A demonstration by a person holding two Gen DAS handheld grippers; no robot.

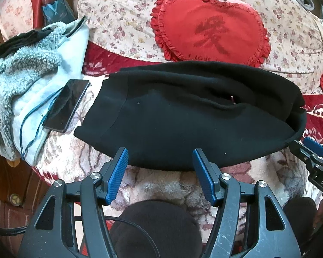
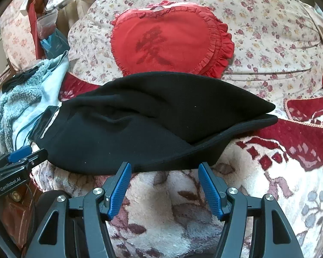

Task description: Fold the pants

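Left gripper spread wide, empty — ribbed blue pads poised at the near hem of the black pants. Right gripper likewise parted and holding nothing, tips at the same hem further right. Pants lie folded into a thick, soft, matte bundle on a fluffy floral blanket; the layers beneath the top fold are hidden. A smartphone with a thin cable rests on a pale fleece garment, just left of the pants and partly covered by them in the right wrist view. Behind — a frilled red heart cushion, its lower edge cut off by the pants.
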